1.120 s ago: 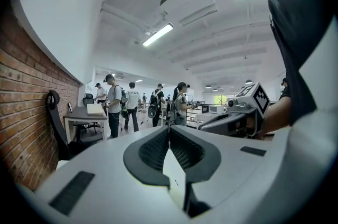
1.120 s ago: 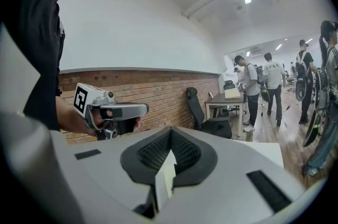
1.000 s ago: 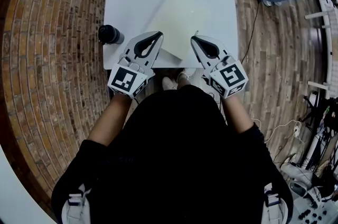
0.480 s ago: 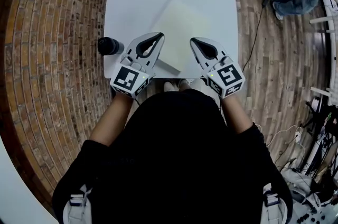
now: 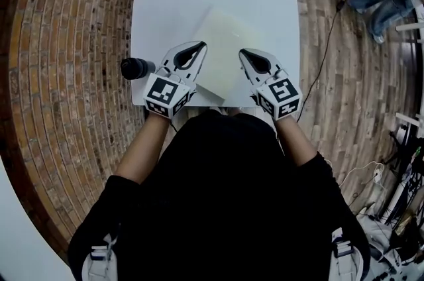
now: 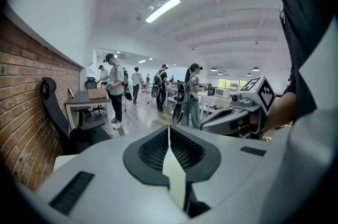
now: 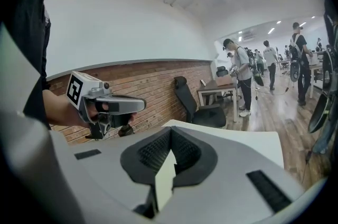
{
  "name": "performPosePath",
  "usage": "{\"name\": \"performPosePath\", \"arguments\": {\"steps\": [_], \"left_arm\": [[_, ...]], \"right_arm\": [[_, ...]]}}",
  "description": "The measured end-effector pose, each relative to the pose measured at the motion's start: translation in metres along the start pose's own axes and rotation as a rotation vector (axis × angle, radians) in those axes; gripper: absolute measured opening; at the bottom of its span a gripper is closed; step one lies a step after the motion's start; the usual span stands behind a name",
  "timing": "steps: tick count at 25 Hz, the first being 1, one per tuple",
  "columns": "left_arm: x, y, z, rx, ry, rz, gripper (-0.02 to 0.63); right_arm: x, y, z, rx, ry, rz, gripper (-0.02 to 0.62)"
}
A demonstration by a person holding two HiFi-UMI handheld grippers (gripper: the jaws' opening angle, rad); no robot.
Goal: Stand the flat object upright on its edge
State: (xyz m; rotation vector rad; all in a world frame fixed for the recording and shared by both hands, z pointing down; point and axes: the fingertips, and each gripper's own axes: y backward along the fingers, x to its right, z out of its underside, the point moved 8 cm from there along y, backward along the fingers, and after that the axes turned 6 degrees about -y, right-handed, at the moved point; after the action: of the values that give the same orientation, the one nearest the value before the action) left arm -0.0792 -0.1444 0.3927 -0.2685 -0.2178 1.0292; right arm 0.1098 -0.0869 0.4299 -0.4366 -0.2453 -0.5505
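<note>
Pale-yellow flat object: lies flat on the white surface, turned cornerwise. One corner points back toward me and sits between my two tools. The rest spreads ahead of both tips. No edge is raised yet.
Left tool: closed, jaws meeting at the tip, nothing between them. From above, the tip overlaps the object's near-left edge. I cannot tell whether it touches.
Right tool: closed likewise, and empty. Its tip sits at the object's near-right edge. Contact is not discernible.
Why closed (judgement): a thin sheet lying flat gives open jaws nothing to bite. Closed tips make a narrow, stiff point for working at an edge.
Why flanking (judgement): with one tool on each side of the near corner, one can tip the sheet while the other steadies it. A sheet on its edge will want support from both faces.
Dark cylinder: just outboard of the left tool, at the surface's left edge, apart from the object. I should keep my left sweep away from it.
Stage (judgement): approach only; lifting has not begun.
Risk (judgement): the sheet may skate across the smooth surface instead of rising.
</note>
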Motion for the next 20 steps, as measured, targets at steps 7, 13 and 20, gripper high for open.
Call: {"name": "performPosePath", "arguments": {"steps": [7,13,20], "left_arm": [[-0.017,-0.036,0.026,-0.251,0.032,0.060,0.021],[-0.046,-0.064,0.054,-0.394,0.053,0.089,0.023],[-0.069,-0.091,0.098,-0.550,0.087,0.160,0.023]], "right_arm": [[0.036,-0.023,0.028,-0.111,-0.159,0.154,0.009],[0.044,-0.047,0.048,-0.174,-0.263,0.246,0.023],[0.055,-0.069,0.074,-0.193,-0.401,0.351,0.024]]}}
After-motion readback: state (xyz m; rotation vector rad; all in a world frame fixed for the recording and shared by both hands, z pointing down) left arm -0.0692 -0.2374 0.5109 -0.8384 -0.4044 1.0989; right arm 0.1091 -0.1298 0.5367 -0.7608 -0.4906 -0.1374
